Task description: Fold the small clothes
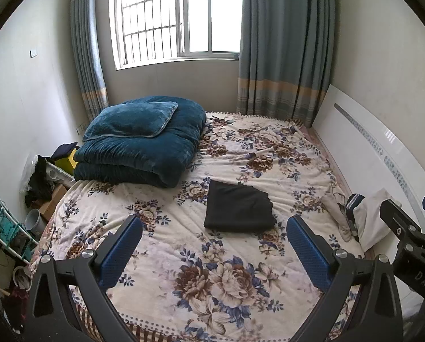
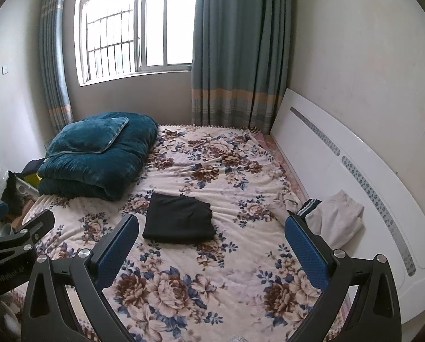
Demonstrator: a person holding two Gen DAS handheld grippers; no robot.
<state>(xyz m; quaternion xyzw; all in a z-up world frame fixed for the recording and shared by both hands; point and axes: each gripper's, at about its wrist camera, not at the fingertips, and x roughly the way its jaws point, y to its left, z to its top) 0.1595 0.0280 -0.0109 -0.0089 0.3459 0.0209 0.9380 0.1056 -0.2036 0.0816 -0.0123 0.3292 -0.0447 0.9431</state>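
Cloth of this kind is judged light, limp and non-slippery, best pinched at a corner or hem. The black garment lies folded into a flat rectangle mid-bed on the floral blanket; the unfolded white garment (dark striped cuff showing) sits crumpled at the bed's right edge, against the headboard. Left gripper and right gripper hover spread wide, holding nothing.
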